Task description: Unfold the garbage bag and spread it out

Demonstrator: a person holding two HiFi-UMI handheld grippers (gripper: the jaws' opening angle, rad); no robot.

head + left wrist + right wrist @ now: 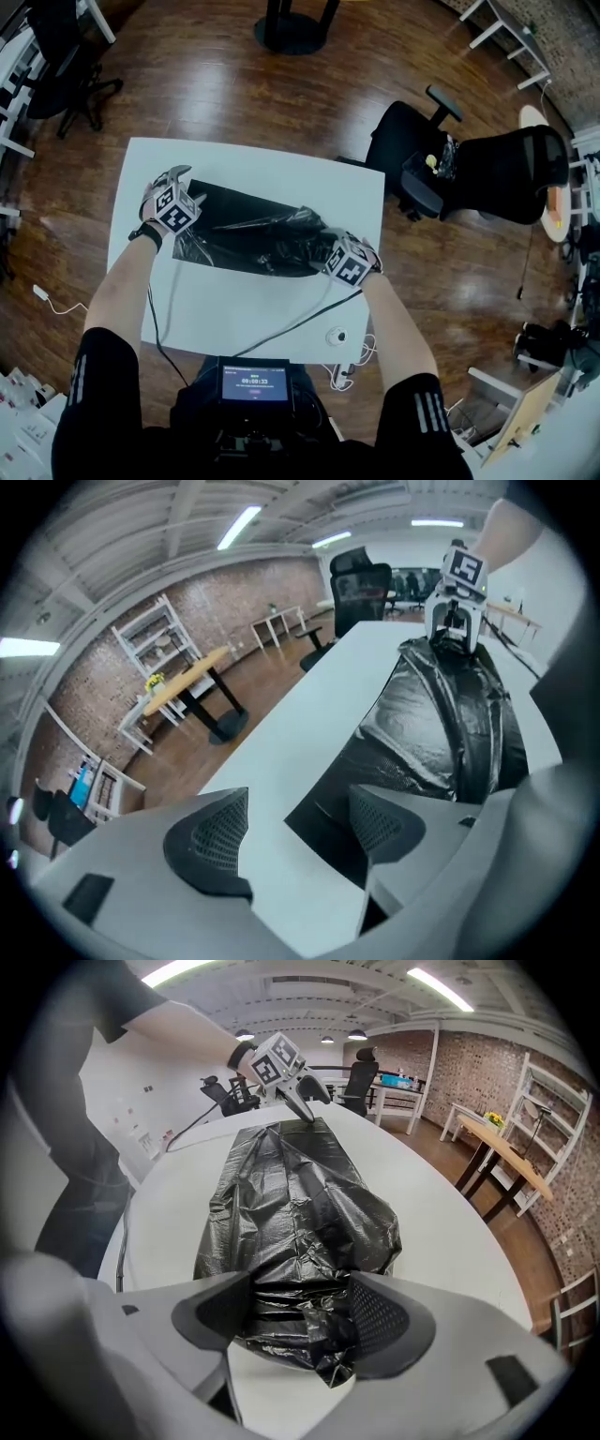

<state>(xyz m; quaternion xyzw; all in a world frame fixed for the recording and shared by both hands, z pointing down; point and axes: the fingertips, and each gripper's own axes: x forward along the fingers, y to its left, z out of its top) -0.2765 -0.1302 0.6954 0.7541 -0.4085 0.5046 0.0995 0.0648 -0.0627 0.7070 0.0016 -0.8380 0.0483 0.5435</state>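
Frankly, the risk sits at my left gripper [295,832]. Its jaws stand wide apart with mostly bare table [234,309] between them, and the garbage bag [253,230] only reaches the inner jaw at its corner. If I close there I may pinch air, or catch a single slippery layer that slides out on the pull. My right gripper [295,1312] is pressed onto the crumpled end of the bag (the film fills the gap between its pads), so a hard tug from that side could drag the whole bag across the table or stretch the thin plastic. The bag lies on the table with its long axis running from one gripper to the other, flat at the left end and bunched at the right.
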